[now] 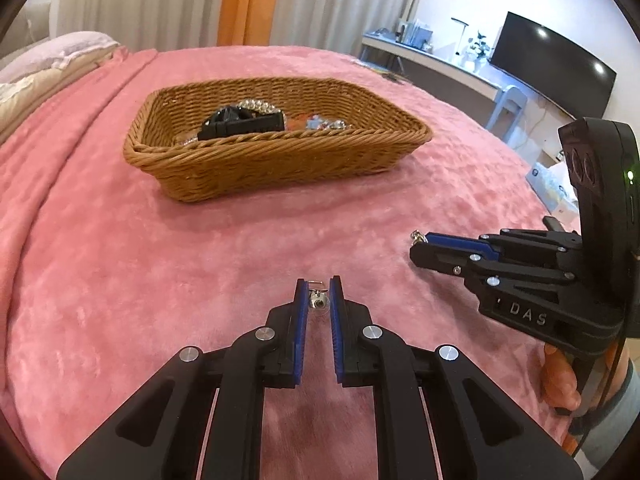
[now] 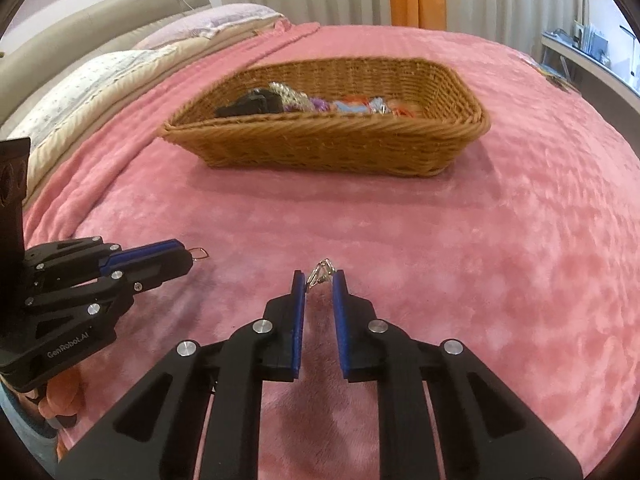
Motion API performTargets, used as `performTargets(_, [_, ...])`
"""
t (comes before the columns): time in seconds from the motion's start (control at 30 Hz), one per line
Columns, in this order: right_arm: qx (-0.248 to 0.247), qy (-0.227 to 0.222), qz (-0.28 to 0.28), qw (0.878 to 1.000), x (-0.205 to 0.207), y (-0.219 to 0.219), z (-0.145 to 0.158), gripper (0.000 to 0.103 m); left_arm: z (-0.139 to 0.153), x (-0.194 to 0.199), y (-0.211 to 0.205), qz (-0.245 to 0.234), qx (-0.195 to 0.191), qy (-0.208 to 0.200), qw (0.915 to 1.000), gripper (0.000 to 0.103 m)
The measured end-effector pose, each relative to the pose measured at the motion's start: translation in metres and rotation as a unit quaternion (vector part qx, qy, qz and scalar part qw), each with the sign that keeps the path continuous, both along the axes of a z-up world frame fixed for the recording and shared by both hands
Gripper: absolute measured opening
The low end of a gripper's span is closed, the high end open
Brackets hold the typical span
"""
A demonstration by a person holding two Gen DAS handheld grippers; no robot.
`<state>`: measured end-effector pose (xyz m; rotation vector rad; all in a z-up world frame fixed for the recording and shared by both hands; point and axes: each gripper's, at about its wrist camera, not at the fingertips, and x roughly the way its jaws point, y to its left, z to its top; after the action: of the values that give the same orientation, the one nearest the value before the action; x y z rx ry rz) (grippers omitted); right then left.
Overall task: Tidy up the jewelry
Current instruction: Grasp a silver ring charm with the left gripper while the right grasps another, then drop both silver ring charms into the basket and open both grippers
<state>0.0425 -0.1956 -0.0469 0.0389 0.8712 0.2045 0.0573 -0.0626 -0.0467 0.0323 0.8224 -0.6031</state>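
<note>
Bedding: pillows point(image 2: 96, 80) lie far left, at the edge of the pink blanket point(image 2: 480, 260) that covers the bed.
Left gripper point(image 1: 319, 282): low over the blanket, fingers narrowed onto a small silver earring point(image 1: 319, 302) whose wire hook pokes out past the tips. It looks pinched at the tips, though a sliver of gap shows along the pads — so a light hold, by my reading.
Basket point(image 1: 276, 156): wicker, well beyond both grippers, sitting on the blanket. It holds a black boxy item point(image 1: 240, 122), a pearly bracelet point(image 1: 256, 105) and a tangle of coloured pieces point(image 2: 360, 106) that I cannot sort out.
Right gripper point(image 2: 319, 274): just right of the left one, the two apart. Its tips are drawn in on a second silver piece point(image 2: 320, 269), looped and shiny, sticking up between them; the left wrist view shows a bit of chain at the same tips.
Progress: several pieces are in the basket already, and no loose jewelry shows on the blanket. What is left, as I judge it — carry these two small pieces forward and let them go over the basket.
Risk: both pieces are tiny and held only at the very tips, so either could slip into the plush pile.
Far right: a desk point(image 1: 432, 60) and a dark screen point(image 1: 552, 64) against the wall.
</note>
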Motion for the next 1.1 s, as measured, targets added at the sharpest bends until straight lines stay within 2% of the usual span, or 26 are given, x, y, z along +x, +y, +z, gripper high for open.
performTargets(0.2, [0.011, -0.022, -0.008, 1.000, -0.007, -0.004, 0.020, 0.012, 0.021, -0.014, 0.007, -0.001, -0.028, -0.040, 0.9988, 0.009])
performTargets(0.4, [-0.010, -0.073, -0.014, 0.997, -0.010, -0.003, 0.059, 0.012, 0.053, -0.015, 0.008, 0.009, -0.048, -0.079, 0.9957, 0.009])
performTargets(0.6, [-0.020, -0.111, -0.027, 0.993, 0.009, -0.011, 0.094, 0.012, 0.098, -0.002, 0.009, 0.020, -0.062, -0.127, 0.9898, 0.009])
performTargets(0.73, [-0.025, -0.126, -0.037, 0.991, 0.033, -0.016, 0.109, 0.012, 0.121, 0.023, 0.005, 0.030, -0.068, -0.148, 0.9862, 0.009])
performTargets(0.9, [-0.019, -0.119, -0.047, 0.992, 0.077, -0.023, 0.112, 0.012, 0.131, 0.055, 0.000, 0.038, -0.078, -0.146, 0.9854, 0.009])
performTargets(1.1, [-0.007, -0.074, -0.045, 0.996, 0.127, -0.024, 0.085, 0.012, 0.112, 0.108, -0.001, 0.036, -0.111, -0.092, 0.9889, 0.009])
